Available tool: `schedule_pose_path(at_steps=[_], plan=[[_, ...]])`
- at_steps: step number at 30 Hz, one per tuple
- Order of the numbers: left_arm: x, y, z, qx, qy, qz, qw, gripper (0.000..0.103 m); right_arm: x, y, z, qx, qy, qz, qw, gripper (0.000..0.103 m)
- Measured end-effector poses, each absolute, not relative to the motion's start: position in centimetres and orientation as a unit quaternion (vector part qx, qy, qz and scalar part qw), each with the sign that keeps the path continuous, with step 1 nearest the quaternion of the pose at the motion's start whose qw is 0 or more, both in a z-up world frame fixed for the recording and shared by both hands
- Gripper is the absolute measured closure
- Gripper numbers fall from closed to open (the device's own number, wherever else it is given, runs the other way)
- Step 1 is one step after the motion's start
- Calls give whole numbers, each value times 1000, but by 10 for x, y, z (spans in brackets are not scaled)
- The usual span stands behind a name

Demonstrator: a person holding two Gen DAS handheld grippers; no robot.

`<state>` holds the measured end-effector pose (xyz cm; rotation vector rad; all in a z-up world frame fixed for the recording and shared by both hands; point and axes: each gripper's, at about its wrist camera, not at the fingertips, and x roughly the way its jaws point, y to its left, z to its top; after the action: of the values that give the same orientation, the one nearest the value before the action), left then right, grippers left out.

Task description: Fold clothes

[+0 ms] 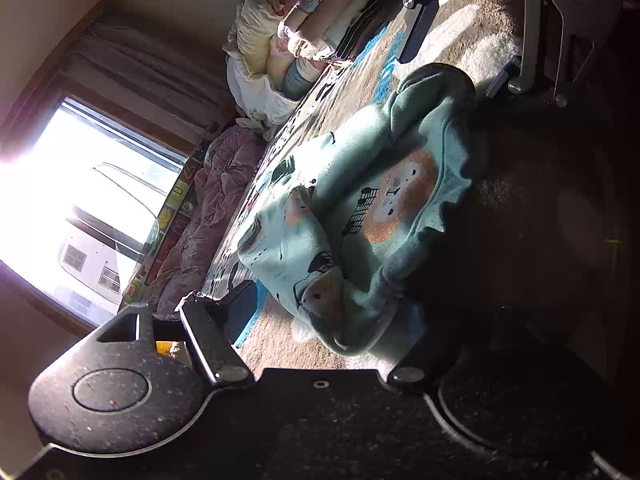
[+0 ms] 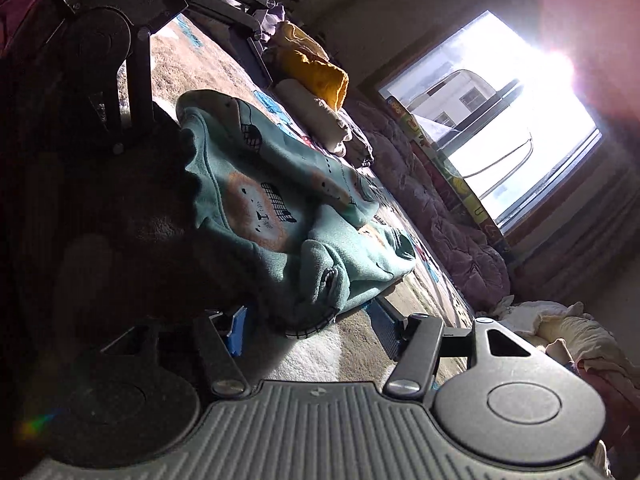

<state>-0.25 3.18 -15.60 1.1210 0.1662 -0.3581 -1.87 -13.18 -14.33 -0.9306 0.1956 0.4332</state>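
The teal printed garment (image 1: 360, 216) lay partly folded on the rug (image 1: 280, 348) between both grippers. The left gripper (image 1: 320, 312) and right gripper (image 2: 308, 320) had fingers spread, flanking its ends. Judged unfinished: further folds remained, and other clothes (image 1: 280, 40) lay far off.

Hard daylight poured through the window (image 1: 80, 216), blown out to white in both views, with a pink flare bleeding from its upper corner in the right wrist view (image 2: 560, 64). The teal sweatshirt (image 1: 360, 216) was sunlit on its window side and sank into deep shadow on the other (the carpet (image 1: 540, 216) there was nearly black). A small rainbow glint sat beside the right tongs (image 2: 312, 332). Fisheye bending curved the window frame and darkened the corners; the left tongs (image 1: 320, 312) looked soft and speckled.
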Motion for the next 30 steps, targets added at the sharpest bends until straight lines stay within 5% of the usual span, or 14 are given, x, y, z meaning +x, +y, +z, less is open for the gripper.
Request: schedule_pose_path(at_steps=[6, 9, 11, 13, 16, 24, 30], plan=[[6, 26, -160, 526, 61, -156, 834, 29, -8, -127, -146, -461, 77, 204, 860, 41], [8, 23, -160, 521, 64, -155, 837, 41, -1, -127, -147, -439, 79, 203, 872, 49], [7, 21, -162, 525, 68, -154, 834, 50, -2, -128, -147, -428, 87, 215, 874, 64], [9, 17, -165, 531, 75, -146, 831, 73, 0, -129, -143, -412, 96, 227, 878, 69], [9, 13, -166, 535, 87, -143, 828, 80, 1, -131, -138, -387, 107, 235, 885, 72], [-24, 21, -128, 527, 109, -189, 821, 83, -33, -143, -107, -362, 110, 253, 890, 74], [-18, 40, -68, 370, 87, -216, 899, 80, -40, -170, -70, -278, 72, 242, 927, 73]])
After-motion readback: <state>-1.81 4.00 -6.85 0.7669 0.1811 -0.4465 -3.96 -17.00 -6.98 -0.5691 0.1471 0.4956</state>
